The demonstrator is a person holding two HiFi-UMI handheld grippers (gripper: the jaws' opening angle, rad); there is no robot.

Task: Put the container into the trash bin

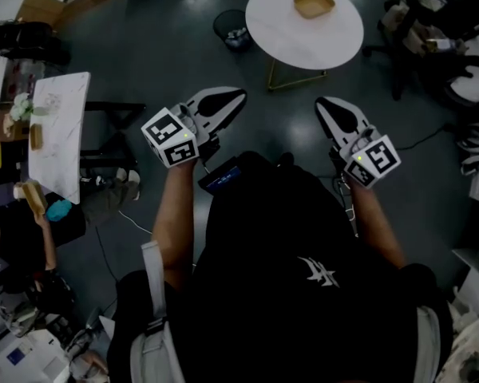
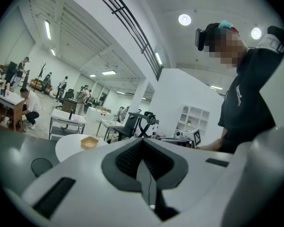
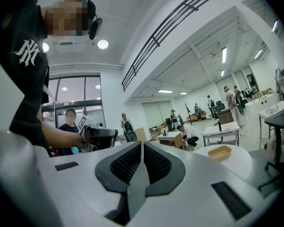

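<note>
A shallow tan container [image 1: 314, 4] lies on a round white table [image 1: 287, 34] ahead of me. It also shows as the container [image 2: 89, 143] in the left gripper view and the container [image 3: 219, 152] in the right gripper view. A dark round trash bin [image 1: 233, 29] stands on the floor just left of that table, and the left gripper view catches the bin [image 2: 41, 166] low at its left. My left gripper [image 1: 236, 97] and right gripper [image 1: 323, 104] are held out level, well short of the table. Both are shut with nothing between their jaws.
A marble-topped rectangular table [image 1: 60, 134] stands at the left, with people seated near it. Office chairs [image 1: 431, 30] and clutter crowd the right side. A cable [image 1: 419, 140] runs over the dark floor. Desks and people fill the far hall.
</note>
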